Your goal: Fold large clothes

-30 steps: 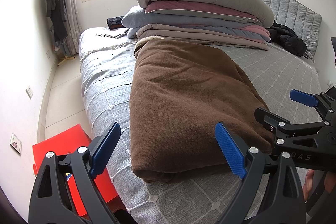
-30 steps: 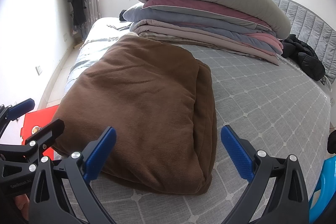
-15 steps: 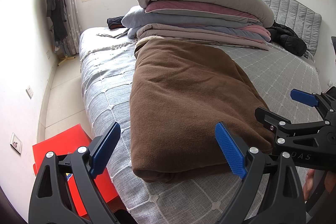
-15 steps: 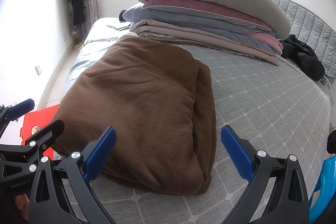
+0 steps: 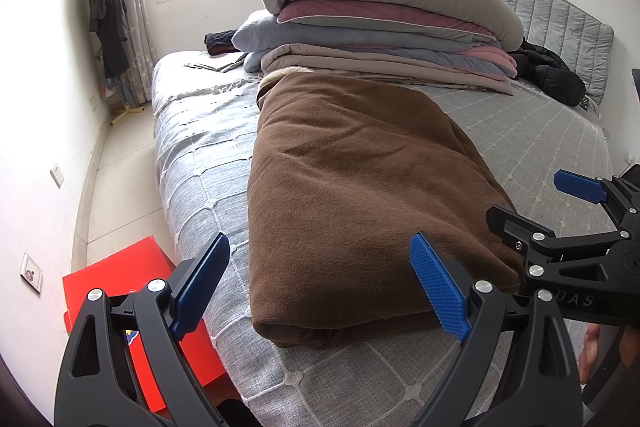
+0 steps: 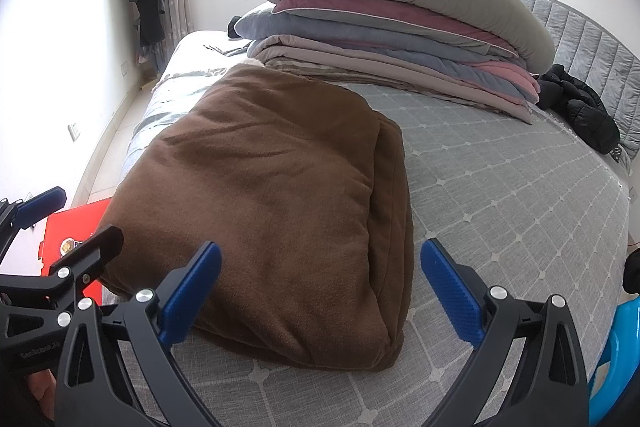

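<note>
A thick brown blanket (image 5: 352, 183) lies folded into a long block on the grey quilted bed (image 5: 192, 155); the right wrist view shows it too (image 6: 272, 195). My left gripper (image 5: 320, 287) hovers open just short of the blanket's near end, nothing between its blue pads. My right gripper (image 6: 320, 287) is open too, held above the blanket's near right corner. Each gripper shows in the other's view: the right one (image 5: 540, 211) at the right edge, the left one (image 6: 68, 219) at the left edge, both with jaws apart.
A tall stack of folded quilts and bedding (image 5: 380, 27) sits behind the blanket. A black jacket (image 5: 556, 79) lies by the grey headboard (image 5: 560, 23). A red box (image 5: 120, 279) stands on the floor left of the bed. Blue plastic (image 6: 616, 355) shows at right.
</note>
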